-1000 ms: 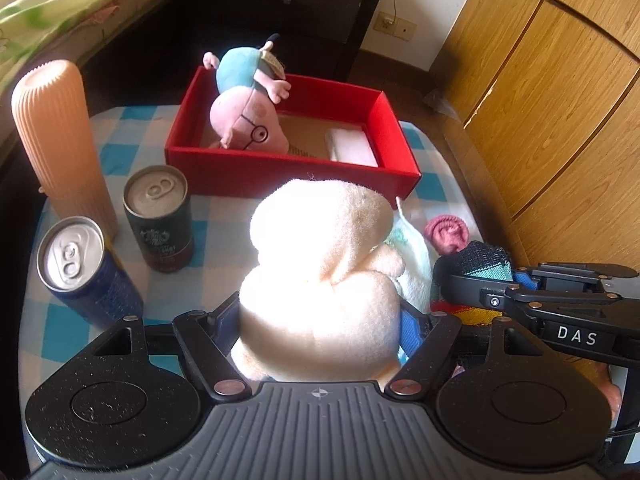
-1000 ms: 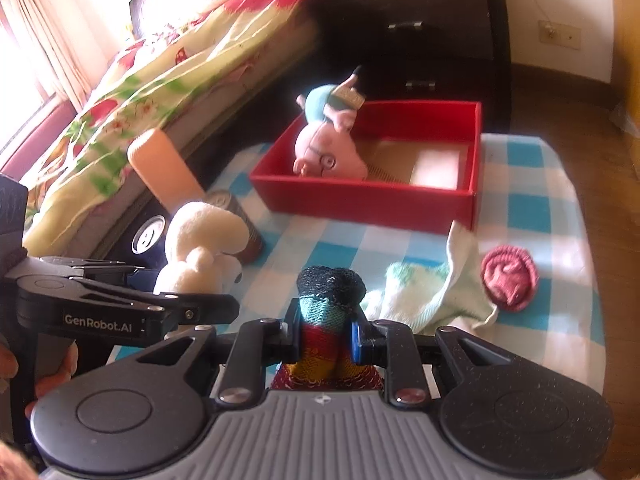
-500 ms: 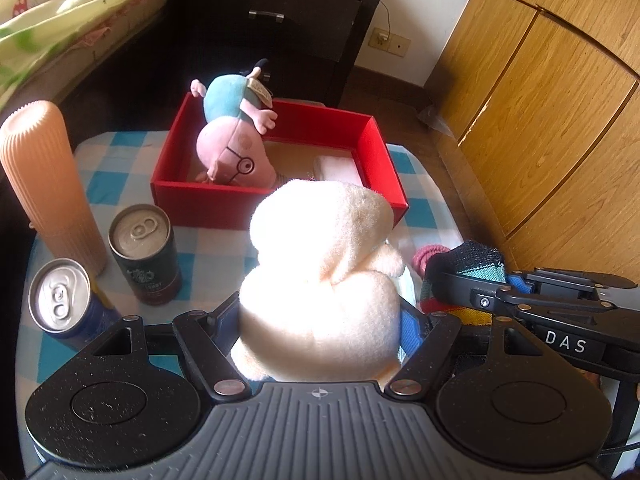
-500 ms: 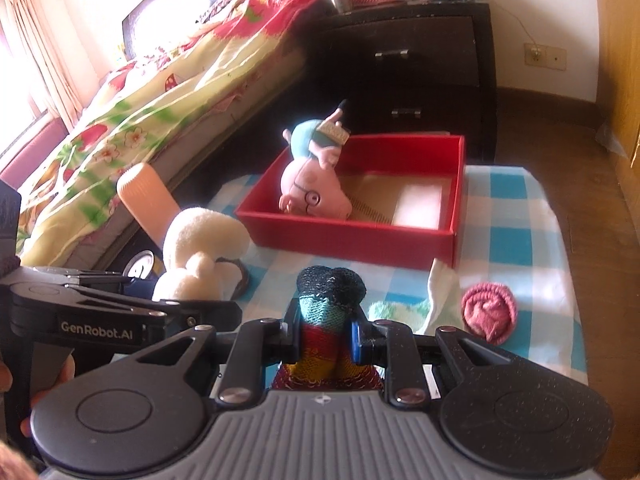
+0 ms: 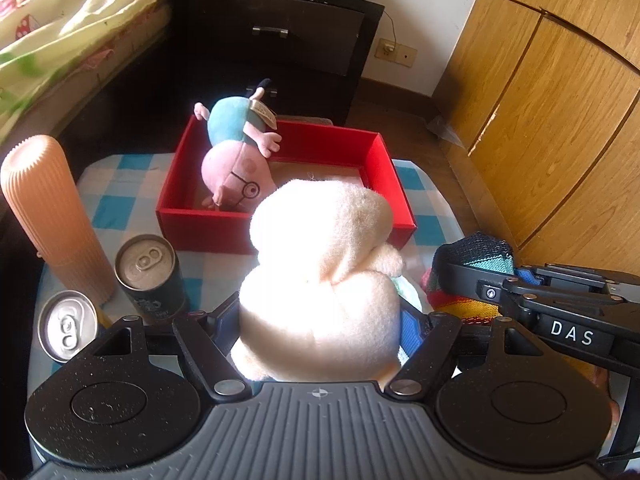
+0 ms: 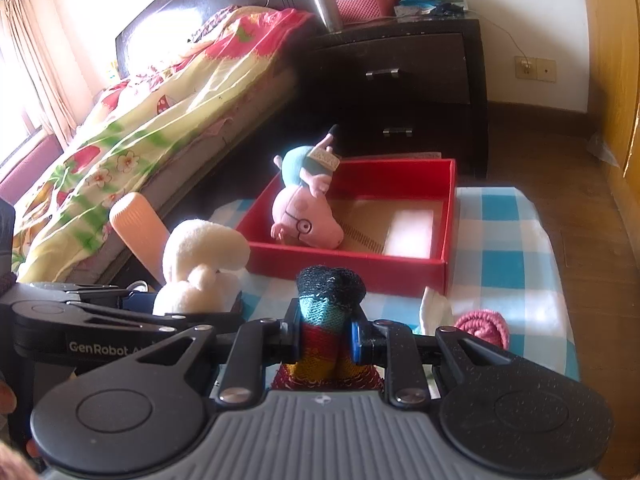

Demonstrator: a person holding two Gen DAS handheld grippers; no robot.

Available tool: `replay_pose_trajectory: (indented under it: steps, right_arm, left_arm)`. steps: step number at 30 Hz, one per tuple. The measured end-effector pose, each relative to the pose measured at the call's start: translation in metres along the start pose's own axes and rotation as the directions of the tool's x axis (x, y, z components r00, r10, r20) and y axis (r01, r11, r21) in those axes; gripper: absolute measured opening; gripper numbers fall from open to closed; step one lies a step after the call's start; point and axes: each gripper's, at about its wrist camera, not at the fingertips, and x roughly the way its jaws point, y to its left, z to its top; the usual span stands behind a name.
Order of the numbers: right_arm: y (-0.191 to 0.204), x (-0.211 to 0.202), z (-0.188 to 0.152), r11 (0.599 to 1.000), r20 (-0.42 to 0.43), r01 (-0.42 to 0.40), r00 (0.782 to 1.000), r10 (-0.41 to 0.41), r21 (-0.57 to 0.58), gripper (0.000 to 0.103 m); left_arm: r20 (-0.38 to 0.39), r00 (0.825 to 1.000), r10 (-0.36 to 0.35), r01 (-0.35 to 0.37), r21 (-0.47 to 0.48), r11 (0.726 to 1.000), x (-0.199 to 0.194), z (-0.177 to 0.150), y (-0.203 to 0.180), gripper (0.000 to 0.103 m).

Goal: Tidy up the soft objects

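Black right tool (image 5: 472,276) lettered "DAS".

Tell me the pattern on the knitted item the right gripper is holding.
The knitted item has horizontal stripes: black top, then teal, red and yellow. Clearest in the right wrist view.

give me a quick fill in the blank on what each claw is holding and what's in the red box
1. The left claw grips a fluffy ____ plush toy.
2. The right claw is clamped on a striped knitted ____.
3. The pig plush lies inside the ____ box.
4. Two drink ____ stand beside the ribbed peach bottle.

Missing words: cream; sock; red; cans
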Motion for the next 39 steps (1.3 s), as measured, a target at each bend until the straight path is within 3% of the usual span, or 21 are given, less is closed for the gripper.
replay_pose_trajectory:
  steps: [14, 39]
  right_arm:
    - [-0.008, 0.010, 0.030, 0.999, 0.065, 0.020, 0.998, -0.022, 0.028, 0.001]
    - [-0.023, 0.044, 0.069, 0.998, 0.090, 0.058, 0.994, -0.060, 0.022, 0.001]
  left_arm:
    - [0.046, 0.998, 0.037, -0.037, -0.012, 0.999, 0.010, 0.030, -0.002, 0.074]
    - [0.034, 0.997, 0.065, -0.062, -0.068, 0.996, 0.051, 0.068, 0.008, 0.074]
